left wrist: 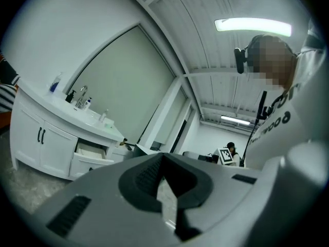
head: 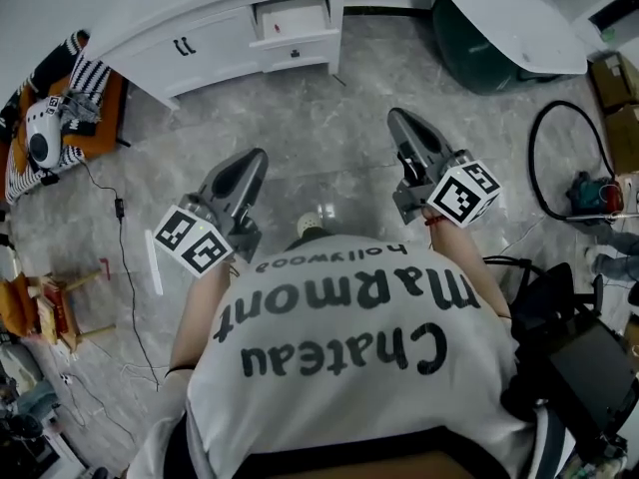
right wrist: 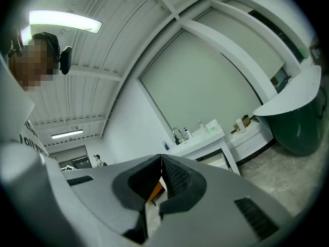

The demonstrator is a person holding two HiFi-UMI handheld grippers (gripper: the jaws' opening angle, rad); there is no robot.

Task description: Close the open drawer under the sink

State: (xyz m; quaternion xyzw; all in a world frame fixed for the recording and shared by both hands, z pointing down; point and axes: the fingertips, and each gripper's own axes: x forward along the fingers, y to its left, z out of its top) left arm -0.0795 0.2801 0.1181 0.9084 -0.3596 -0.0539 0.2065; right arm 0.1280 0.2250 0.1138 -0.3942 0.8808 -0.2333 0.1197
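The white sink cabinet (head: 200,43) stands at the far side of the grey floor, and its upper drawer (head: 292,15) is pulled out. In the left gripper view the same open drawer (left wrist: 93,150) shows under the basin and tap (left wrist: 82,96). My left gripper (head: 260,155) and right gripper (head: 395,117) are held level in front of the person's chest, well short of the cabinet. Both are shut and hold nothing. The left gripper's tips (left wrist: 163,156) touch, as do the right gripper's tips (right wrist: 161,158). The right gripper view shows the cabinet (right wrist: 205,138) from afar.
A dark green bathtub (head: 489,53) with a white rim stands to the right of the cabinet. A black cable loop (head: 564,163) lies at the right, an orange mat (head: 90,118) with striped cloth at the left, and a thin cable (head: 122,238) crosses the floor. Another person (left wrist: 231,148) stands far off.
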